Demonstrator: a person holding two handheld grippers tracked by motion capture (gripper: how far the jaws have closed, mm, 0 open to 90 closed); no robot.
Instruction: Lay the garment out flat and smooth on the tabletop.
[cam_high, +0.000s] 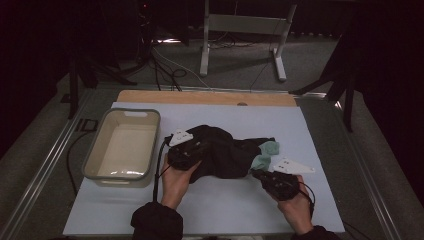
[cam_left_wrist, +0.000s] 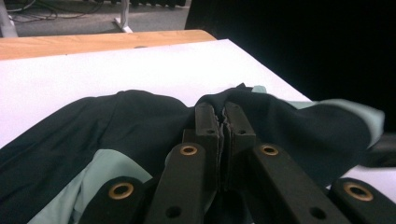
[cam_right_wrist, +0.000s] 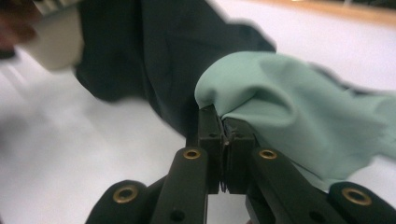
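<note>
A black garment with pale green parts (cam_high: 225, 152) lies crumpled across the middle of the white table. My left gripper (cam_high: 192, 150) is at its left end, shut on a fold of the black cloth (cam_left_wrist: 140, 121), which is pinched between the jaws (cam_left_wrist: 223, 122). My right gripper (cam_high: 260, 174) is at the garment's right front end, shut on an edge where the pale green cloth (cam_right_wrist: 289, 93) meets the black cloth (cam_right_wrist: 154, 60); the pinch sits at my right gripper's tips (cam_right_wrist: 225, 126).
An empty beige plastic tub (cam_high: 122, 145) stands on the table's left side, close to my left hand. The white table top (cam_high: 225, 205) ends in a wooden strip (cam_high: 205, 97) at the back. Table legs and cables lie on the floor beyond.
</note>
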